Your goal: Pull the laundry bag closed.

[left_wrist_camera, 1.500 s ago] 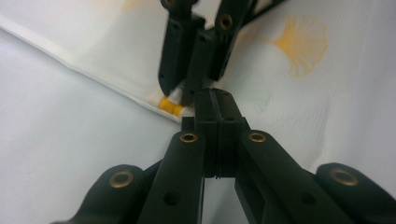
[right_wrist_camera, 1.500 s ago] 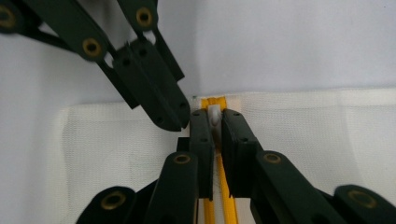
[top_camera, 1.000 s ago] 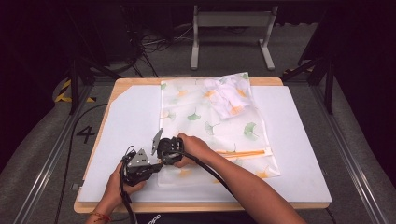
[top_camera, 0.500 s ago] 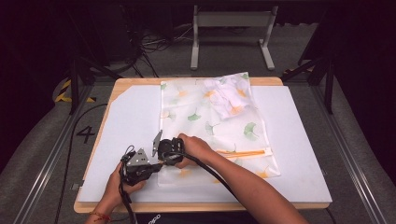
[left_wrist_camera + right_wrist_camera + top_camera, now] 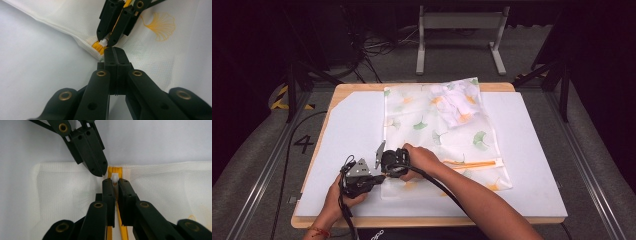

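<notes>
- White mesh zip bag with ginkgo-leaf print [image 5: 447, 135] lies mid-bench on the white bench [image 5: 347, 130].
- Its small white zipper pull [image 5: 114, 178], at the orange zipper's [image 5: 472, 163] nine-o'clock end, sits clenched in the right gripper's [image 5: 114, 182] jaws.
- Left gripper [image 5: 116, 53], jaws pressed together, pins the bag's edge just beside.

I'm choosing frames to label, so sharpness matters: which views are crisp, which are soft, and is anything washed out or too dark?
High view: soft overall, floor around the table very dark. Left gripper view: zipper pull sharp, near jaws slightly blurred, white surface bright. Right gripper view: bag weave crisp, nearest jaw bases soft, no glare.
</notes>
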Demonstrator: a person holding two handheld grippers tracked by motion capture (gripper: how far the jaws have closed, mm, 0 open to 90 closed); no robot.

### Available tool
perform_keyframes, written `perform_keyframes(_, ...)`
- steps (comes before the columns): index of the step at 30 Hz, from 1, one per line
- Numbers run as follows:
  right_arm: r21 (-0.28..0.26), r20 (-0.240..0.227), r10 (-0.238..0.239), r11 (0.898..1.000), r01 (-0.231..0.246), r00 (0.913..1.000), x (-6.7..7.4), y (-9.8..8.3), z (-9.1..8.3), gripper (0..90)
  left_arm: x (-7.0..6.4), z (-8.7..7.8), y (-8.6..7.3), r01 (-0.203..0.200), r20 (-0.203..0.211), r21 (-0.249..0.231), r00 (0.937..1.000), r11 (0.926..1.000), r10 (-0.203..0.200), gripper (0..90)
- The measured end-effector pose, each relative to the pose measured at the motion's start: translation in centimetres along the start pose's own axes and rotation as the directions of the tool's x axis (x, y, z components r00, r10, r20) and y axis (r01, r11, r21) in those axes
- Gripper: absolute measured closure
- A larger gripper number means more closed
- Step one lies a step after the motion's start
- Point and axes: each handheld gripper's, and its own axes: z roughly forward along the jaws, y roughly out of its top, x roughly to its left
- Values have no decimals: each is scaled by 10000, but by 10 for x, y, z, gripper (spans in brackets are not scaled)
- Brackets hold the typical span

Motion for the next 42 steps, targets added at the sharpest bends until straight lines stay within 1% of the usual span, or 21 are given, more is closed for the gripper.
perform_keyframes(3, -169, 154, 18, 9999, -15, 9999, 1, -1, 1, 844, 6, -5, -1, 399, -136, -438, 9991, 9982, -406, 900)
perform_keyframes(4, -207, 106, 4, 9998, -2, 9999, 0, -1, 1, 844, 11, -7, 0, 621, -218, -582, 9977, 9964, -634, 900)
perform_keyframes(6, -297, 71, 41, 9996, -39, 10000, -1, -3, 1, 844, 17, -9, 3, 829, -92, -940, 9964, 9921, -842, 900)
perform_keyframes(8, -361, 102, 49, 9993, -45, 9999, 0, -4, 1, 844, 22, -8, 11, 612, -286, -897, 9975, 9941, -640, 900)
perform_keyframes(10, -398, 104, 66, 9992, -62, 9999, 0, -4, 1, 844, 26, -5, 16, 797, -162, -1020, 9965, 9916, -817, 900)
perform_keyframes(11, -418, 110, 84, 9991, -79, 9999, 0, -5, 1, 844, 28, -4, 18, 775, -131, -1052, 9968, 9914, -793, 900)
perform_keyframes(12, -418, 92, 136, 9990, -132, 9999, 0, -5, 1, 844, 30, -1, 19, 866, 79, -1179, 9962, 9892, -863, 900)
perform_keyframes(15, -413, 59, 117, 9991, -114, 9999, 1, -5, 0, 844, 31, 3, 24, 670, 27, -1090, 9977, 9918, -671, 900)
perform_keyframes(17, -492, 126, 86, 9988, -80, 9999, 1, -5, 1, 844, 29, 13, 26, 782, 227, -663, 9968, 9947, -769, 900)
perform_keyframes(18, -492, 126, 86, 9988, -80, 9999, 1, -5, 1, 844, 29, 13, 26, 782, 227, -663, 9968, 9947, -769, 900)
perform_keyframes(19, -516, 150, 70, 9986, -62, 9999, 1, -6, 1, 844, 30, 16, 26, 727, 85, -410, 9973, 9965, -725, 900)
perform_keyframes(21, -473, 95, 109, 9988, -104, 9999, 1, -6, 0, 844, 30, 19, 23, 808, 143, -159, 9966, 9966, -806, 900)
perform_keyframes(22, -448, 86, 155, 9989, -151, 9998, 1, -6, 0, 844, 30, 21, 23, 738, 84, -4, 9972, 9973, -738, 900)
perform_keyframes(23, -454, 80, 173, 9988, -169, 9998, 1, -6, 1, 844, 29, 22, 24, 740, 52, 47, 9972, 9972, -741, 900)
perform_keyframes(24, -451, 86, 143, 9989, -139, 9999, 1, -6, 1, 844, 29, 22, 24, 608, 13, 111, 9982, 9981, -608, 900)
perform_keyframes(27, -372, 78, 81, 9993, -78, 9999, 1, -5, 1, 844, 28, 22, 24, 511, -51, 158, 9987, 9986, -511, 900)
perform_keyframes(28, -262, 68, 249, 9994, -247, 9997, 2, -5, 0, 844, 27, 23, 24, 352, -98, 156, 9993, 9993, -351, 900)
perform_keyframes(30, -174, 111, 190, 9997, -188, 9998, 2, -4, 0, 844, 27, 23, 24, 296, -98, 137, 9995, 9995, -294, 900)
perform_keyframes(38, 33, 125, 269, 9996, -270, 9996, 1, -4, -1, 844, 28, 23, 23, 242, -37, 65, 9997, 9997, -242, 900)
perform_keyframes(40, 90, 116, 462, 9989, -463, 9989, 2, -3, -1, 844, 30, 23, 24, 165, 63, 121, 9998, 9998, -166, 900)
perform_keyframes(42, 73, 122, 338, 9994, -339, 9994, 1, -4, -1, 844, 30, 23, 24, 172, 75, 113, 9998, 9998, -173, 900)
